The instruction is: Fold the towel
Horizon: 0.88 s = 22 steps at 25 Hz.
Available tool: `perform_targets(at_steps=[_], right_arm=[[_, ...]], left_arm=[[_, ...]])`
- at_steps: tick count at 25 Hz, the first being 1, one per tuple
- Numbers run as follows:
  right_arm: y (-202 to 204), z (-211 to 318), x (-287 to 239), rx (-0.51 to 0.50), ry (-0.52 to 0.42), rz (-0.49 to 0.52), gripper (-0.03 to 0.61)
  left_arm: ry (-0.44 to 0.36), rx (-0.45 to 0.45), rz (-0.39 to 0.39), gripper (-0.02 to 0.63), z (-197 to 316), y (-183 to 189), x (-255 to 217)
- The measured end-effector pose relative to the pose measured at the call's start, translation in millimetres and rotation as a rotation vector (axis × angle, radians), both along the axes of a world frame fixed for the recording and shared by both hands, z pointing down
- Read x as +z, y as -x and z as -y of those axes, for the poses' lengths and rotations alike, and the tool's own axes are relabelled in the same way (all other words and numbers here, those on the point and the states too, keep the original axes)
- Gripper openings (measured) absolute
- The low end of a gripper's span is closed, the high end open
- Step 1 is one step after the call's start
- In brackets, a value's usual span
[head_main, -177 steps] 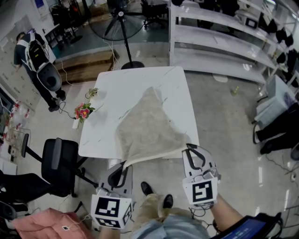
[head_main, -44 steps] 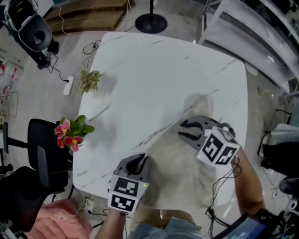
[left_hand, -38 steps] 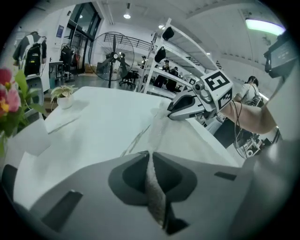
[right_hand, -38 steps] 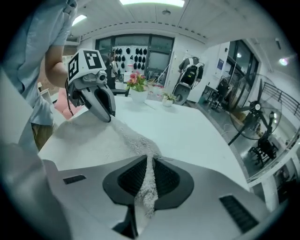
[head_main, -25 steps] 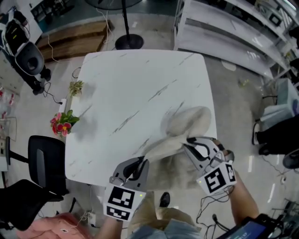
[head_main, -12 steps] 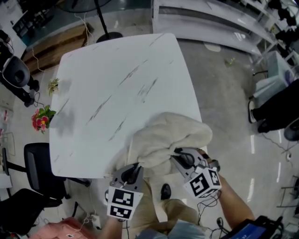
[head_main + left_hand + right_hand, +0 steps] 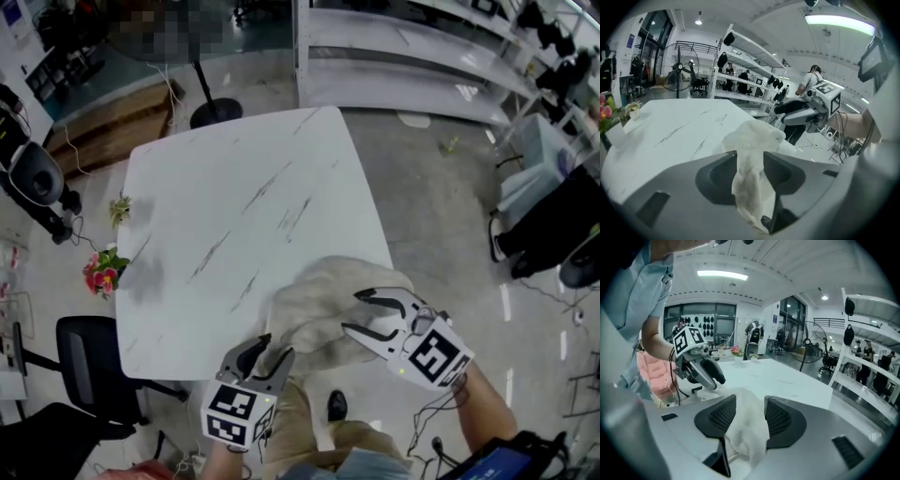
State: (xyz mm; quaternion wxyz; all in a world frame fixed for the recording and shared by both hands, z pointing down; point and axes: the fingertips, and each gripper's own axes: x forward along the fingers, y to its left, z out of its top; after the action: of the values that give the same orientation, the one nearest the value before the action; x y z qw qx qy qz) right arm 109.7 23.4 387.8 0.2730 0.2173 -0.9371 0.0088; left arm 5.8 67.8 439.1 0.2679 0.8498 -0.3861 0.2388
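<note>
The cream towel [image 7: 323, 309] lies bunched in a heap at the near right corner of the white marble table [image 7: 234, 187]. My left gripper [image 7: 272, 349] is at the heap's near left edge. Its jaws have just been opening, and a strip of towel [image 7: 752, 136] hangs loose between them. My right gripper [image 7: 354, 311] is at the heap's right side. Its jaws have also just been opening, with a fold of towel [image 7: 745, 427] lying between them. Each gripper view shows the other gripper across the heap: the right gripper [image 7: 780, 115] and the left gripper [image 7: 717, 380].
A pot of pink flowers [image 7: 101, 272] and a small plant [image 7: 120, 206] sit on the floor at the table's left edge. A black chair [image 7: 84, 352] stands near left. A fan stand [image 7: 214, 108] and white shelves [image 7: 422, 66] lie beyond the table.
Both grippers' jaws now stand wider than half a second ago. The right gripper has shifted right and rolled. The towel, earlier hanging from both grippers, now rests heaped at the table's near right corner.
</note>
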Motion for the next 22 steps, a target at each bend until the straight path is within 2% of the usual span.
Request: perform_targets(at_steps=[2, 5, 11, 13, 14, 16, 19, 22], right_arm=[[-3, 23, -11, 0.035, -0.003, 0.0, 0.204], [-8, 55, -1, 0.056, 0.037, -0.052, 0.204], [-21, 91, 85, 0.046, 0.269, -0.171, 0.225], [-21, 94, 98, 0.033, 0.308, -0.188, 0.215], [-20, 96, 99, 0.031, 0.301, -0.19, 0.163], [-15, 100, 94, 0.033, 0.267, -0.186, 0.099], [-2, 106, 71, 0.029, 0.209, -0.161, 0.089], [18, 114, 36, 0.009, 0.133, -0.134, 0.1]], left_arm=[[-0.02, 0.006, -0.004, 0.189, 9, 4, -14], [-0.038, 0.007, -0.012, 0.19, 27, 13, -25], [-0.012, 0.047, -0.016, 0.189, 58, 26, -5], [0.001, 0.051, -0.025, 0.19, 68, 30, 3], [0.007, 0.053, -0.028, 0.189, 72, 32, 6], [0.018, 0.057, -0.03, 0.189, 78, 38, 10], [0.014, 0.067, -0.035, 0.19, 91, 44, 8], [-0.026, 0.074, -0.058, 0.196, 112, 45, -8]])
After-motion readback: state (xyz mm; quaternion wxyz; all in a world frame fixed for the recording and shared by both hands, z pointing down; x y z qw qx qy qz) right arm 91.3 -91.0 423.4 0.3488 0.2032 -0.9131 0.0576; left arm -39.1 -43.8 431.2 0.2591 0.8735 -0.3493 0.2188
